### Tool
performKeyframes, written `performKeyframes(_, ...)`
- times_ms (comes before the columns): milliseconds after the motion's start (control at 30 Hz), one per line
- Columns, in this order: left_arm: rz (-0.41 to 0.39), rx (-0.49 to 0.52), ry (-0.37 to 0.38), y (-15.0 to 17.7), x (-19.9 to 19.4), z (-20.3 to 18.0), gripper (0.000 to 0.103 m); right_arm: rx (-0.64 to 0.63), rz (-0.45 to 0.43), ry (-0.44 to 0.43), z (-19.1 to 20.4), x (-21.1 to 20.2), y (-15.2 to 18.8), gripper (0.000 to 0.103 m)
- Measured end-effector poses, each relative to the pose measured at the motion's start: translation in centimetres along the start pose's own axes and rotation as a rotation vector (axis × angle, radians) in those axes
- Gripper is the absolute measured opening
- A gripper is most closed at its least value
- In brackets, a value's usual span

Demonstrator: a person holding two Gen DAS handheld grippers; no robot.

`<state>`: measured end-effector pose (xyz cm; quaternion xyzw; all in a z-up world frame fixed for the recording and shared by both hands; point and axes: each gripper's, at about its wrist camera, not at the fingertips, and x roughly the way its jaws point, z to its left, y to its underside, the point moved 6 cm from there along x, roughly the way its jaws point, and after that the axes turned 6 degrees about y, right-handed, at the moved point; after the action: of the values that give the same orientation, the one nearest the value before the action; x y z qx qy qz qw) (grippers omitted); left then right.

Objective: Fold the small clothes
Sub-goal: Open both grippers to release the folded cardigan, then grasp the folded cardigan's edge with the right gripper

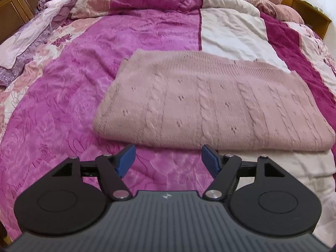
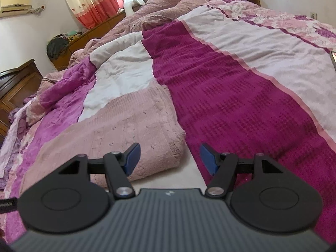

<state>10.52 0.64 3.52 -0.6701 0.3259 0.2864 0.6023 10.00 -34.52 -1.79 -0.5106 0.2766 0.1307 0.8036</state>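
Where the patchwork bedspread [image 1: 63, 96] changes from bright pink to cream, a folded pink cable-knit sweater [image 1: 210, 103] lies flat on it, and both tools sit at its near side without touching it. In the left wrist view the left gripper [image 1: 168, 160] hangs over the pink floral panel just in front of the sweater's near folded edge; its blue pads [image 1: 126, 161] are spread wide apart with only bedding showing between them, and the right-hand pad comes close to the sweater's edge, though no contact shows. The sweater fills the middle and right of that view, its far edge stepped where a layer ends short, its cables running toward the camera. In the right wrist view the right gripper [image 2: 170, 159] is likewise spread, nothing between its pads [image 2: 208, 159], and it looks along the sweater's right end: the sweater [image 2: 117, 130] lies to the left of the gap, with its near right corner just beyond the left pad, while a strip of cream cover runs under the gap and a dark magenta waffle-textured panel [image 2: 241, 105] lies under the right pad. Beyond the sweater, rumpled pink bedding [image 2: 159, 6] is heaped at the far side of the bed, below a curtain [image 2: 92, 2] at the window.
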Motion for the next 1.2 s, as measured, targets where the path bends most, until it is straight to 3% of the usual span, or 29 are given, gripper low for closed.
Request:
performKeyframes(233,0.024,0.027,-0.028,0.7,0.4,-0.7,0.076,-0.047,0.047,-0.079,-0.4,2.7,-1.7,0.065)
performKeyframes(367,0.039,0.017,-0.043,0.8,0.8,-0.6,0.076,-0.082,0.126,-0.104,-0.5,5.4,-1.5,0.065)
performKeyframes(600,0.061,0.025,-0.066,1.3,1.6,-0.7,0.076,-0.087,0.204,-0.271,0.6,7.7,-1.3,0.067)
performKeyframes(933,0.089,0.021,-0.083,1.6,2.4,-0.6,0.076,0.024,0.162,-0.371,2.0,10.1,-2.6,0.067)
performKeyframes(1067,0.088,0.019,-0.081,1.6,2.5,-0.6,0.076,0.044,0.157,-0.368,1.6,10.2,-2.4,0.059)
performKeyframes(1167,0.09,0.022,-0.078,1.6,2.7,-0.6,0.076,0.059,0.165,-0.357,0.9,10.2,-2.3,0.044)
performKeyframes(1200,0.09,0.022,-0.078,1.5,2.7,-0.6,0.076,0.071,0.167,-0.355,0.7,10.2,-2.4,0.033)
